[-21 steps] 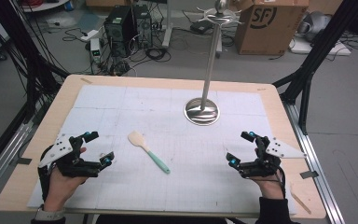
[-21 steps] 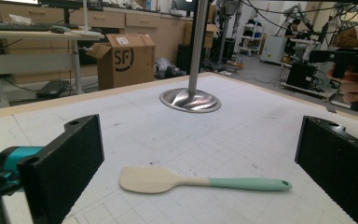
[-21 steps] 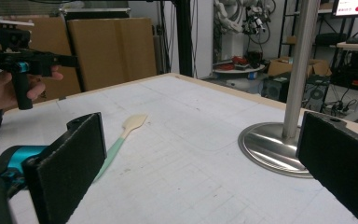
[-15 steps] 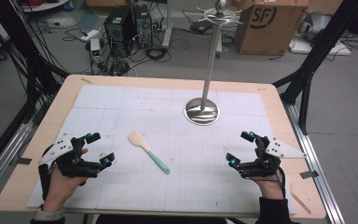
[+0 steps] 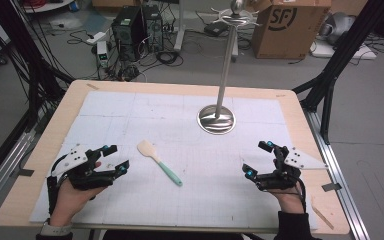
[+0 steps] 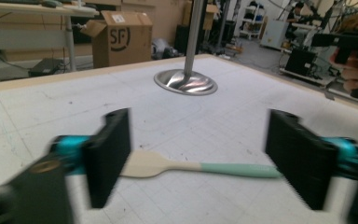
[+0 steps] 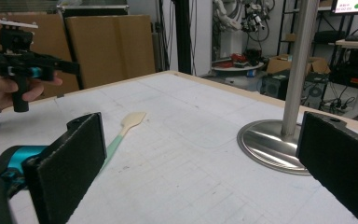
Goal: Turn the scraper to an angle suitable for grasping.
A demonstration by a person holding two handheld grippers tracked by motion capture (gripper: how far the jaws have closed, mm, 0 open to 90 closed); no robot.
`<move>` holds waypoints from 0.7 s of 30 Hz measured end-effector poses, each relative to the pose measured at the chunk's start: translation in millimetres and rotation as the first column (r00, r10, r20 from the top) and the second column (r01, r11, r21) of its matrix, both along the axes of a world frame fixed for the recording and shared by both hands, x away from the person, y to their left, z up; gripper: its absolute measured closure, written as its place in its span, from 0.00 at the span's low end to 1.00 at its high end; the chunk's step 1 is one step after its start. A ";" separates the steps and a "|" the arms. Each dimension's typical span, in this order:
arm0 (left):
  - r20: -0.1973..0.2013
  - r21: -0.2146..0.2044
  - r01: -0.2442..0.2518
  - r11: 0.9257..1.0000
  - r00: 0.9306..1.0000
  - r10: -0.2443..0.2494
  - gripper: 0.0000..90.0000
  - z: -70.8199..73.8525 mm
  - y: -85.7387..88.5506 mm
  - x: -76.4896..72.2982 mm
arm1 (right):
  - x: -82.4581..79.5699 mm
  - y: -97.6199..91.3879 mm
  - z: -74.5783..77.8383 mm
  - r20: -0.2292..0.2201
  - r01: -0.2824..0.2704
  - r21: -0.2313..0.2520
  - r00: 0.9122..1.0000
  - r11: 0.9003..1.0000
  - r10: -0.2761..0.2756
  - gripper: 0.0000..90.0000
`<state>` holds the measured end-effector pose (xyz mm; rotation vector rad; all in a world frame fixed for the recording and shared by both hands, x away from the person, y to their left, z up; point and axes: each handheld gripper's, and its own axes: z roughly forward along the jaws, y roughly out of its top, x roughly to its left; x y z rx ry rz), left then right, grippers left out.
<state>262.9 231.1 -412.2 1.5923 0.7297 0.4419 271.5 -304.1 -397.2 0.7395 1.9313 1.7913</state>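
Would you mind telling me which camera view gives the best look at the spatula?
The high view: the spatula lies whole and unobstructed on the table, pale blade up-left, green handle down-right. The left gripper view shows it closer, but a black jaw hides part of its blade. The right gripper view shows it partly behind a jaw.

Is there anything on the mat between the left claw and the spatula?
Nothing visible. The left claw stands open beside the spatula, with bare mat between them; the metal stand sits farther back.
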 end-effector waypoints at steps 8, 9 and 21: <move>-0.010 0.028 -0.012 1.000 1.000 0.013 0.92 -1.1 -3.6 0.1 | -0.1 0.6 -0.5 -0.006 -0.001 -0.003 1.000 1.000 0.001 0.01; -0.001 0.040 -0.017 0.999 1.000 0.017 0.96 -1.2 -3.9 0.0 | 0.1 0.7 -0.6 -0.005 0.001 -0.004 1.000 1.000 -0.001 0.01; -0.029 0.084 -0.045 0.995 0.998 0.048 1.00 -6.2 -12.8 8.6 | 0.7 4.6 -2.3 -0.018 -0.007 -0.038 1.000 0.999 0.006 0.01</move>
